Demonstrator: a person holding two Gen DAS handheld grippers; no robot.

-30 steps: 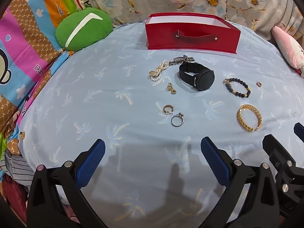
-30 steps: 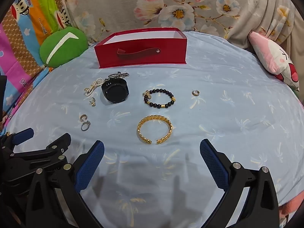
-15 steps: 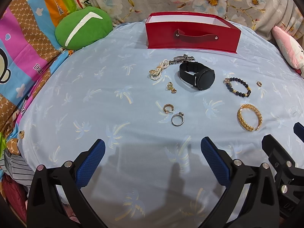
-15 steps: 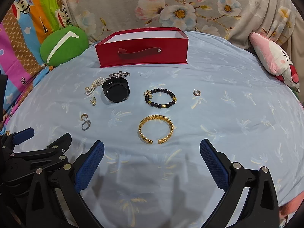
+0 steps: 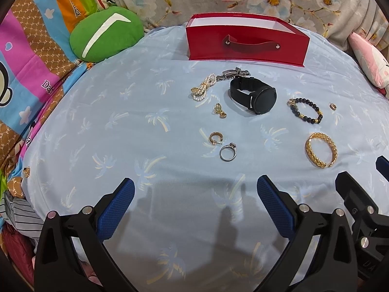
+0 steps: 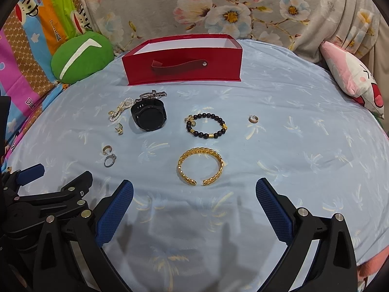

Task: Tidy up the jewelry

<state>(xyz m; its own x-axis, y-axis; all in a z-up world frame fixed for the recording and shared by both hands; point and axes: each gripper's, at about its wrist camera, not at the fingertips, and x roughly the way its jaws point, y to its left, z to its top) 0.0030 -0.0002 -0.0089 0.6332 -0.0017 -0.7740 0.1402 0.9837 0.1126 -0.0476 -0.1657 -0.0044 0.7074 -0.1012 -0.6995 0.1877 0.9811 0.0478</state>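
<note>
An open red box (image 5: 245, 40) (image 6: 183, 59) with a strap handle stands at the back of the light blue sheet (image 5: 121, 126). Before it lie a black watch (image 5: 254, 95) (image 6: 148, 116), a pearl strand (image 5: 203, 90) (image 6: 119, 109), a black bead bracelet (image 5: 305, 110) (image 6: 206, 125), a gold cuff (image 5: 321, 152) (image 6: 200, 169), a silver ring (image 5: 228, 152) (image 6: 109, 160) and small gold earrings (image 5: 215, 138). My left gripper (image 5: 194, 206) is open, short of the silver ring. My right gripper (image 6: 194, 206) is open, just short of the gold cuff.
A green cushion (image 5: 105, 36) lies at the back left and a pink and white cushion (image 6: 355, 77) at the right. A floral cloth (image 6: 218, 7) backs the bed. A small hoop (image 6: 252, 119) lies apart to the right. A gold piece (image 5: 26, 171) sits at the left edge.
Both views have shifted very slightly; the jewelry lies as before and both grippers stay open.
</note>
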